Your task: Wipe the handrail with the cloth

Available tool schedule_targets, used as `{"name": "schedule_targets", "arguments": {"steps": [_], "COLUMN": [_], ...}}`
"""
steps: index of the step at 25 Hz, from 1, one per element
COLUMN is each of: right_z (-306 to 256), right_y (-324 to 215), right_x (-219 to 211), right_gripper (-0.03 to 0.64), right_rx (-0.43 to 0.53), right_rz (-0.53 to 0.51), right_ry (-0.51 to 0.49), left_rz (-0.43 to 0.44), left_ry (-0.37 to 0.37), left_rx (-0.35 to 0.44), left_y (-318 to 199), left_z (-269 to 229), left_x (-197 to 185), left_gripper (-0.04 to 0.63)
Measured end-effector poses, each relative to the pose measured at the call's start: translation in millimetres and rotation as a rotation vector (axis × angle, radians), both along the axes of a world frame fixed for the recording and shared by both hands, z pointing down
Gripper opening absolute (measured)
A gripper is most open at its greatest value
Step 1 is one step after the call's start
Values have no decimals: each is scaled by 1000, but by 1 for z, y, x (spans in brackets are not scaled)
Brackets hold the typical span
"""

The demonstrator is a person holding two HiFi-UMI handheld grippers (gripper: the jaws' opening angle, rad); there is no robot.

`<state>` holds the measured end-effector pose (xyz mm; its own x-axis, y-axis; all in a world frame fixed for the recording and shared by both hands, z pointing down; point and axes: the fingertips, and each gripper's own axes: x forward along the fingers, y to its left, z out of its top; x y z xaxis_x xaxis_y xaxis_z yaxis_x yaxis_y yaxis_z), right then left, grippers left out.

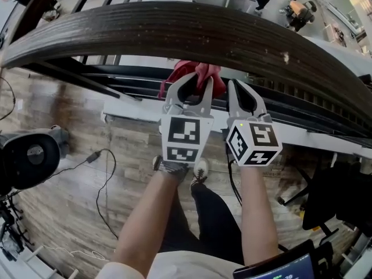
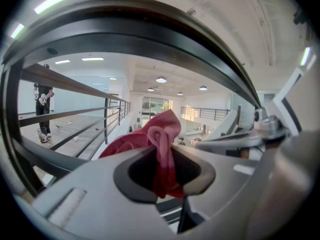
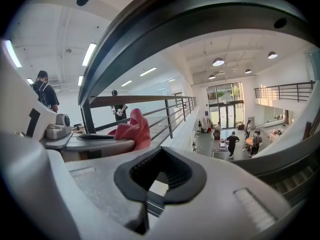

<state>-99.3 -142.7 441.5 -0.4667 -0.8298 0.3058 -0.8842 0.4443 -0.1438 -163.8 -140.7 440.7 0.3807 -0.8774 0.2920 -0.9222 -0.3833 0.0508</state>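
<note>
The dark wooden handrail (image 1: 174, 28) arches across the top of the head view and overhead in the left gripper view (image 2: 150, 34) and the right gripper view (image 3: 200, 14). A red cloth (image 1: 187, 68) bunches just below it. My left gripper (image 1: 196, 83) is shut on the cloth (image 2: 160, 134), which is pinched at the tips (image 2: 162, 151) and hangs down through the jaw hollow. My right gripper (image 1: 233, 86) sits close beside it on the right. Its jaws (image 3: 160, 151) meet at the tips with nothing between them. From there the cloth (image 3: 132, 129) shows to the left.
Dark metal rails (image 1: 133, 77) and a white ledge (image 1: 133, 109) run under the handrail. A black device (image 1: 29, 156) and cables (image 1: 102, 179) lie on the wooden floor at left. A black chair (image 1: 334, 199) stands at right. People move on the lower floor (image 3: 232, 141).
</note>
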Motion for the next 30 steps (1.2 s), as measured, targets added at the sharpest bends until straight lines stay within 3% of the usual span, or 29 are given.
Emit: {"name": "schedule_targets", "arguments": {"steps": [6, 14, 19, 30], "right_z": [-2, -10, -2, -6], "right_y": [2, -5, -7, -7], "right_x": [3, 20, 25, 25], "right_gripper": [3, 3, 3, 3], "right_rx": [34, 62, 17, 25], "right_rz": [-22, 80, 93, 134], "right_ry": [1, -20, 6, -17], "left_rz": [5, 32, 50, 77], "left_ry": [6, 2, 6, 35], "left_rx": [-7, -12, -4, -12], "left_y": [-2, -3, -3, -1], "left_z": [-1, -1, 0, -4], "left_x": [0, -6, -2, -3], "left_gripper": [86, 86, 86, 86]}}
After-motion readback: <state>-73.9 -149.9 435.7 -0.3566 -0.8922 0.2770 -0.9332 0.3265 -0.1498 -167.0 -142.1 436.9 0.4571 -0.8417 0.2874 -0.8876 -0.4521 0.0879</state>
